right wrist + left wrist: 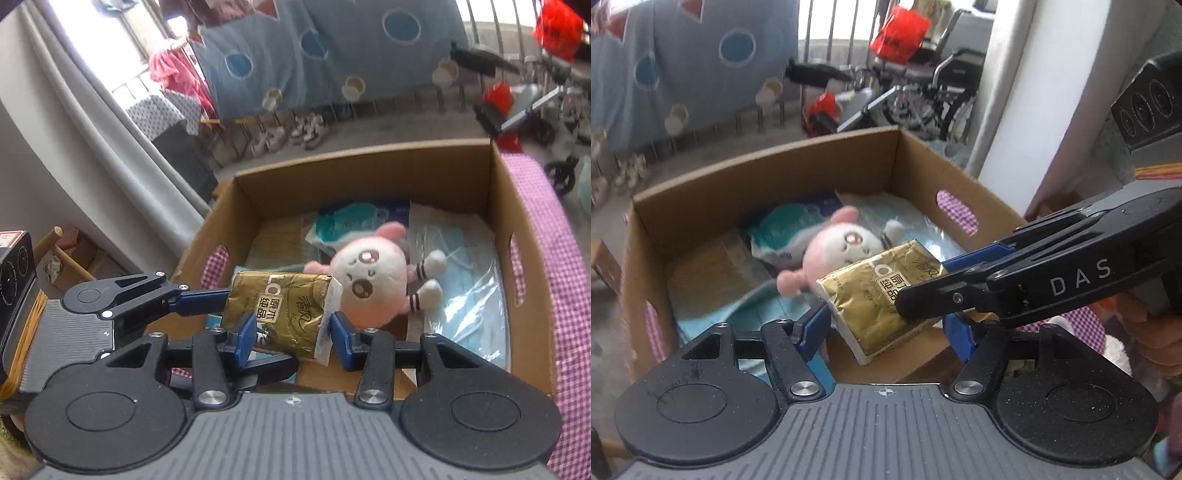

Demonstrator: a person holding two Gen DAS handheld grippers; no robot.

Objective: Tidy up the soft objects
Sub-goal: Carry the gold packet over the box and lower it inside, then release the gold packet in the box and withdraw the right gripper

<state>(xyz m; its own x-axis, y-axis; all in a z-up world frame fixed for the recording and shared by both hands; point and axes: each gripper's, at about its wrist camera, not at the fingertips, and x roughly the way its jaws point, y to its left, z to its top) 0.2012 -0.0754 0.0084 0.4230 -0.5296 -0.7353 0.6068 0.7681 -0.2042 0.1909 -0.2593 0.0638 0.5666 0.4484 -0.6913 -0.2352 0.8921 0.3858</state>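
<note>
Both grippers pinch the gold tissue pack at the near rim of the cardboard box: right gripper across its width, left gripper too; the pink plush lies at one o'clock.

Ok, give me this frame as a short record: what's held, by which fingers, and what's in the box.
held item: gold tissue pack, raised at the box's near edge
left gripper: fingers appear pressed on the pack
right gripper: fingers appear pressed on the pack
container: open cardboard box
in the box: pink plush toy, teal pack, bag of blue masks
</note>
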